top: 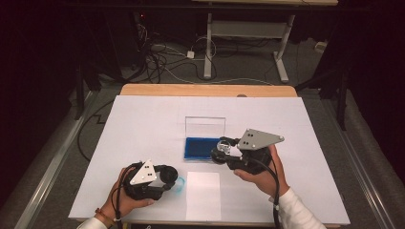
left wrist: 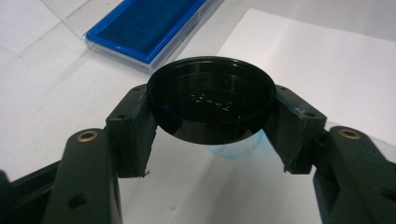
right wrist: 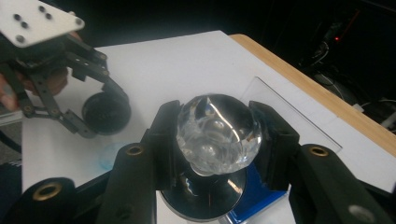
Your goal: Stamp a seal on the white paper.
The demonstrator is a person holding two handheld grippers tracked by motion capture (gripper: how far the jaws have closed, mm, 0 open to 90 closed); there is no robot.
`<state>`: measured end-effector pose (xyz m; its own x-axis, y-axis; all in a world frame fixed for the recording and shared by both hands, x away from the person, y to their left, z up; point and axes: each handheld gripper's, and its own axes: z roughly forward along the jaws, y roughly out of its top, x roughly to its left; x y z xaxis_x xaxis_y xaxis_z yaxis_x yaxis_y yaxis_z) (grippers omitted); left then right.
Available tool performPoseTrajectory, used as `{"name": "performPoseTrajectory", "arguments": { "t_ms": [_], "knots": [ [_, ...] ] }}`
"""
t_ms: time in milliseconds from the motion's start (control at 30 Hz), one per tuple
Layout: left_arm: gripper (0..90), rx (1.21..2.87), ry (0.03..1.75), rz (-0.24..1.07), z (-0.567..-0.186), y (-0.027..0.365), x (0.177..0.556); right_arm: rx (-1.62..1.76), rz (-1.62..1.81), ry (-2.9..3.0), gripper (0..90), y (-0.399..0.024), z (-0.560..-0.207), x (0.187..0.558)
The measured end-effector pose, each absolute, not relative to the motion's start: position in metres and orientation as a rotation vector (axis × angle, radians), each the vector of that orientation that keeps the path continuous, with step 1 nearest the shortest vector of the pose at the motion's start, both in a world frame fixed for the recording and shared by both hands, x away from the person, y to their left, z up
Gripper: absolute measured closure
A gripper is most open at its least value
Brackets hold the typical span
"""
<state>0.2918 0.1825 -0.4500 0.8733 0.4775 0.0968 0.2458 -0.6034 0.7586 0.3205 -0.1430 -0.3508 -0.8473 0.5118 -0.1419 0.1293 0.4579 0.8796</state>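
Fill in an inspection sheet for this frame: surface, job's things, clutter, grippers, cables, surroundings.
Surface: white sheet covering a wooden table; faint blue ring mark under the left gripper.
Job's things: black round cap; clear faceted knob on a dark round base; open blue ink pad case with its clear lid up; small white paper.
Clutter: nothing seen.
Grippers: left gripper shut on the cap; right gripper shut on the knob, over the case's right end.
Cables: one trails from each gripper; more on the floor.
Surroundings: dark room, desk legs behind.
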Motion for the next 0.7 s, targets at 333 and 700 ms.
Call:
{"name": "performPoseTrajectory", "arguments": {
  "t_ms": [333, 700],
  "knots": [
    [36.5, 2.216, 0.481, 0.344, -0.447, 0.165, 0.291, 0.496, 1.396, 2.367, 56.9, -0.129, -0.354, 0.311],
    [36.6, 2.154, 0.452, 0.303, -0.444, 0.137, 0.290, 0.474, 1.423, 2.406, 56.9, -0.115, -0.361, 0.306]
  ]
}}
